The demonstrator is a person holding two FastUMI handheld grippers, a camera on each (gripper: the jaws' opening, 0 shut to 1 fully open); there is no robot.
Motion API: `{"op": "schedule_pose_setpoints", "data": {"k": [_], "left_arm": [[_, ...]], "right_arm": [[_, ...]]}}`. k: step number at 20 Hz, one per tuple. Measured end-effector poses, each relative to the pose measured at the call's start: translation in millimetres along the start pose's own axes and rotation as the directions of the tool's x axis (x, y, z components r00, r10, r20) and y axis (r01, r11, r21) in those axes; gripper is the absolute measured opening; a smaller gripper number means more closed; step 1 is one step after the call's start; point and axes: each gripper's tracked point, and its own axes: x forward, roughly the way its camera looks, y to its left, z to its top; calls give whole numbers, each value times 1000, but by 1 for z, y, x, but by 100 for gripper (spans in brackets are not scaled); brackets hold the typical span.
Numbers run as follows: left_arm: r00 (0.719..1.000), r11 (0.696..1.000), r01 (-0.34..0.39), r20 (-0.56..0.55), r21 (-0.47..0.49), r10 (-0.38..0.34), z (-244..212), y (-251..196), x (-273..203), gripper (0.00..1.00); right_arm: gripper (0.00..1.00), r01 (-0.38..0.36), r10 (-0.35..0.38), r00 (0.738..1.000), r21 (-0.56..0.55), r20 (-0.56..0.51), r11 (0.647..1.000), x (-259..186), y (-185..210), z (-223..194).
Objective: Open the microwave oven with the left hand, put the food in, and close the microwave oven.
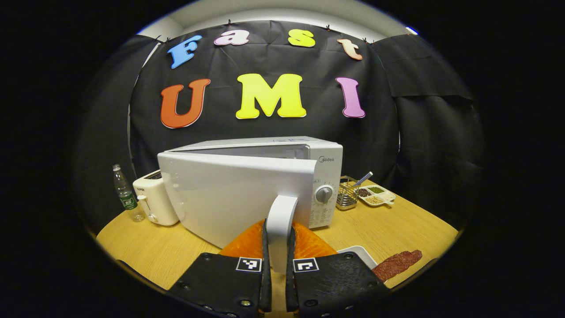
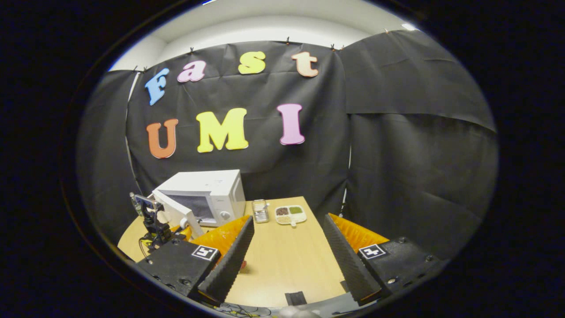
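Observation:
The white microwave (image 1: pixel 309 152) stands mid-table with its door (image 1: pixel 229 198) swung partly open toward me. My left gripper (image 1: pixel 278 229) is shut on the door's white upright handle (image 1: pixel 281 207), one finger on each side. Reddish meat slices (image 1: pixel 397 263) lie on a white plate (image 1: pixel 359 252) at the near right. In the right gripper view the microwave (image 2: pixel 216 187) sits far left with its door (image 2: pixel 176 214) ajar and the left gripper (image 2: pixel 178 230) at the handle. My right gripper (image 2: pixel 289 221) hangs open above the table, nothing between its fingers.
A cream toaster (image 1: pixel 152 198) and a plastic bottle (image 1: pixel 125 194) stand left of the microwave. A wire basket (image 1: pixel 347 194) and a divided dish of grains (image 1: pixel 376 195) sit to its right. The wooden table (image 1: pixel 145 247) ends close to the black cloth walls.

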Motion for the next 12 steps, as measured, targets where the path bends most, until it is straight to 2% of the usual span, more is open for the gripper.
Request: {"op": "schedule_pose_setpoints", "data": {"k": [1, 2, 3, 4, 7, 10, 12], "left_arm": [[1000, 1000, -12, -6, -5, 12, -2, 7, -9, 12], [1000, 1000, -26, -5, -4, 26, -3, 14, -19, 12], [999, 999, -38, -10, 5, 38, -6, 21, -28, 13], [999, 999, -50, -12, 10, 50, -8, 28, -35, 15], [995, 995, -98, -31, 6, 98, -15, 55, -61, 17], [982, 984, -180, -50, 8, 180, -21, 93, -88, 23], [971, 973, -232, -46, 17, 233, -22, 118, -102, 23]], "right_arm": [[92, -22, 22, 1000, 2, -4, 1000, 2, 8, -3], [100, -44, 44, 999, 4, -8, 999, 4, 17, -4], [100, -65, 65, 998, 3, -16, 998, 5, 27, -6], [92, -84, 84, 996, 2, -18, 996, 7, 35, -10], [92, -139, 139, 990, -2, -33, 990, 9, 60, -15], [92, -172, 171, 985, -4, -29, 985, 10, 79, -16], [92, -186, 186, 982, -7, -28, 983, 8, 88, -19]]}}
